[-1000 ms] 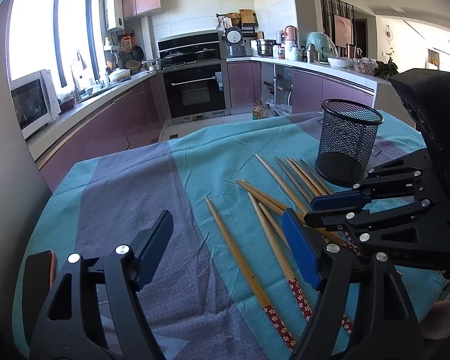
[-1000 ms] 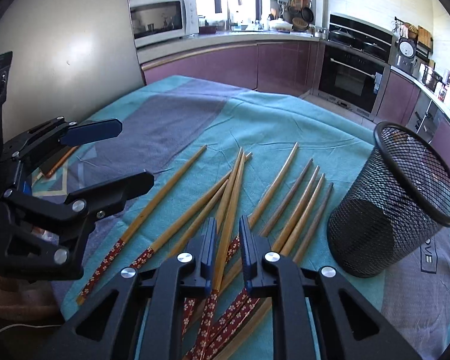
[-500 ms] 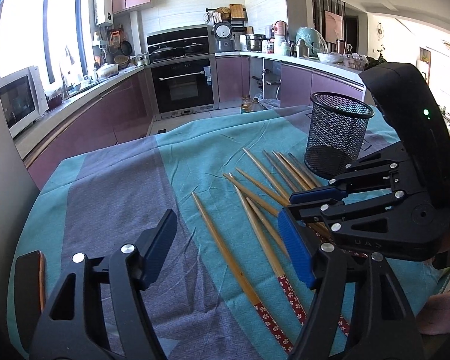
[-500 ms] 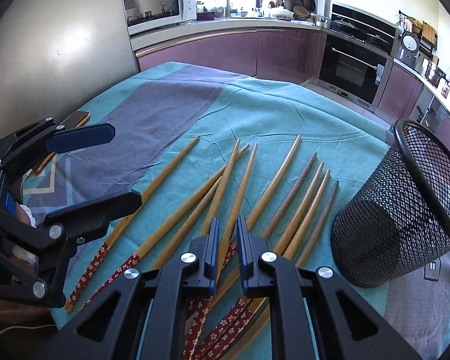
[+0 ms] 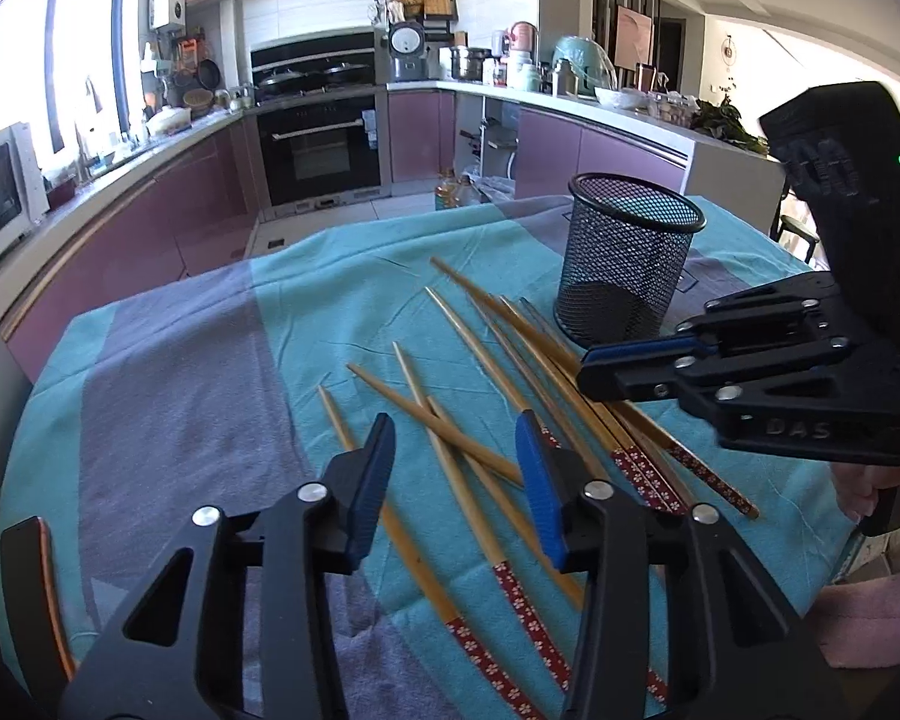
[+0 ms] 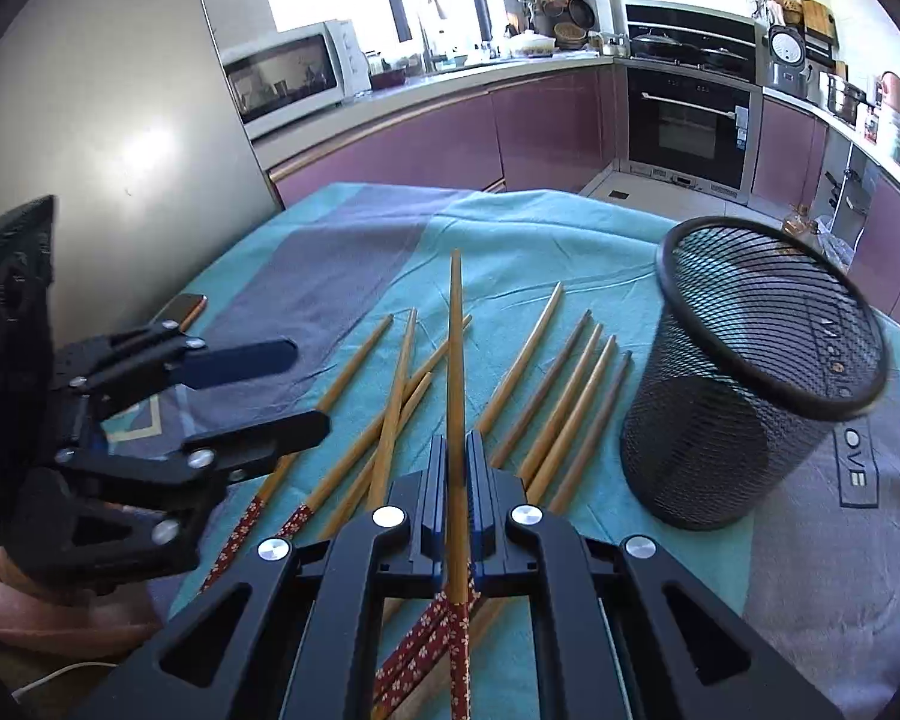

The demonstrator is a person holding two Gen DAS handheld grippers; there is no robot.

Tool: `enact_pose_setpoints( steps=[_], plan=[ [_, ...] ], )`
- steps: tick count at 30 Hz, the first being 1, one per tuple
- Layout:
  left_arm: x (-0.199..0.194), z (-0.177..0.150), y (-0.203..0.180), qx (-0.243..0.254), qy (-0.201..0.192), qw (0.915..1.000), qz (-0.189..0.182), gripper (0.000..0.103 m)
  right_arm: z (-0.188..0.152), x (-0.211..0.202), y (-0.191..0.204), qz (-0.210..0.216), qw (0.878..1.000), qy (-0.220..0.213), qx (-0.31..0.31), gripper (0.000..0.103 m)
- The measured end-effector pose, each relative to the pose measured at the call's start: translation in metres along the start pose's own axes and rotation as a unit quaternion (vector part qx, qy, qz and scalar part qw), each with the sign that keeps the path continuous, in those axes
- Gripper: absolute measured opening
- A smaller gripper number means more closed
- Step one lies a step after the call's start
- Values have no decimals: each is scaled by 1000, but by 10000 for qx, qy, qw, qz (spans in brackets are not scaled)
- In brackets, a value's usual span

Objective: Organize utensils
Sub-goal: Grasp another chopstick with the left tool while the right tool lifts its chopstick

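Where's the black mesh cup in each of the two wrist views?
Left wrist: mesh cup stands upright right of centre, beyond the chopstick tips, just behind the right gripper.
Right wrist: mesh cup fills the right side, right of the chopsticks lying on the cloth.
Shared landmark: the black oven behind the table.

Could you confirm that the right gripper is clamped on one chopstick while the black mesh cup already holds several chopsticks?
Not quite: the black mesh cup is empty, as the left wrist view into it shows. The rest holds: the right gripper is clamped on one chopstick, and the other chopsticks lie on the cloth.
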State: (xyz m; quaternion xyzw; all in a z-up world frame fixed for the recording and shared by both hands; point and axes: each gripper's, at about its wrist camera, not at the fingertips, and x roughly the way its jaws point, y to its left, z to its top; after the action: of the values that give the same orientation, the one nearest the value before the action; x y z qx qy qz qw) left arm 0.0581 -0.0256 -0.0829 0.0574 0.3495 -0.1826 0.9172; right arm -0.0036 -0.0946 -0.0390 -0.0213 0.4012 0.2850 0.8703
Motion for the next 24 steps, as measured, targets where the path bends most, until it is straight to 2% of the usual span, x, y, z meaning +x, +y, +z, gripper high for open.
enact_pose_setpoints(
  steps=[2,4,7,10,13,19,24],
  plan=[
    [7,3,0,-37,125,9999,-66,39,-1,-4,-1,2,10000,-48,22,5],
    [11,4,1,-8,165,9998,79,39,-5,-8,-3,3,9999,-91,50,5],
    [9,3,12,-189,227,9996,-29,39,-9,-12,-6,3,9999,-132,104,5],
    [9,-3,23,-246,352,9988,215,36,-13,-17,-10,26,9996,-197,176,5],
    [14,-7,34,-397,596,9971,263,29,-14,-23,-11,11,9994,-285,180,5],
    [35,-10,39,-385,920,9944,350,20,-12,-38,-15,-77,9983,-552,186,5],
    [42,-11,39,-448,922,9939,410,13,-9,-49,-20,-164,9969,-744,199,5]
  ],
)
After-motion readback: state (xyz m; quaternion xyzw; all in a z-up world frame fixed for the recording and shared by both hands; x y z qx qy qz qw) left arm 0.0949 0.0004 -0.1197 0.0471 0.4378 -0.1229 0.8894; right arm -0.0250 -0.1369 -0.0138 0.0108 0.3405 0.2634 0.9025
